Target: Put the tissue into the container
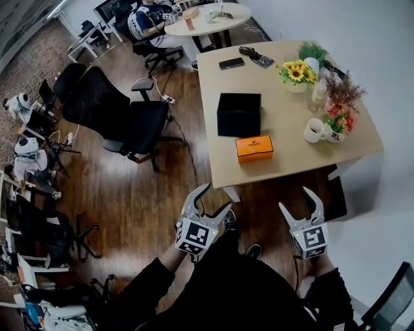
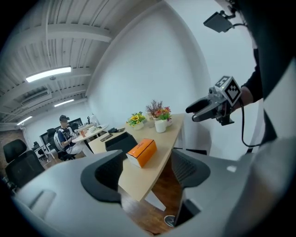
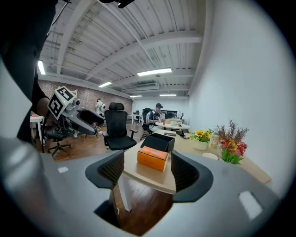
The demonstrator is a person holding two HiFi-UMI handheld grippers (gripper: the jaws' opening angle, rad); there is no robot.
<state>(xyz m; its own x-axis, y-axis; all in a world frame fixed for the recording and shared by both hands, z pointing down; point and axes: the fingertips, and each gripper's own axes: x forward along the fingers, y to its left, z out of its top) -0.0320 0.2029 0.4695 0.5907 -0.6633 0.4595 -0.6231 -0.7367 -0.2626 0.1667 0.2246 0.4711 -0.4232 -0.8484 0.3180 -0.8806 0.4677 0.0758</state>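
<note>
An orange tissue box (image 1: 254, 148) lies near the front edge of the wooden table (image 1: 284, 155). Just behind it stands an open black container (image 1: 239, 114). Both grippers hover over the floor in front of the table, short of the edge. The left gripper (image 1: 217, 197) is open and empty, and so is the right gripper (image 1: 294, 198). The left gripper view looks between its wide jaws at the tissue box (image 2: 142, 152) and the container (image 2: 121, 141), with the right gripper (image 2: 203, 109) off to the side. In the right gripper view the tissue box (image 3: 155, 158) sits in front of the container (image 3: 158, 142).
On the table's right side are a sunflower pot (image 1: 297, 74), a flower vase (image 1: 339, 116) and a white mug (image 1: 315, 130); a phone (image 1: 231, 63) lies at the back. A black office chair (image 1: 123, 116) stands left of the table. A person (image 1: 145, 22) sits at a round table (image 1: 207, 19).
</note>
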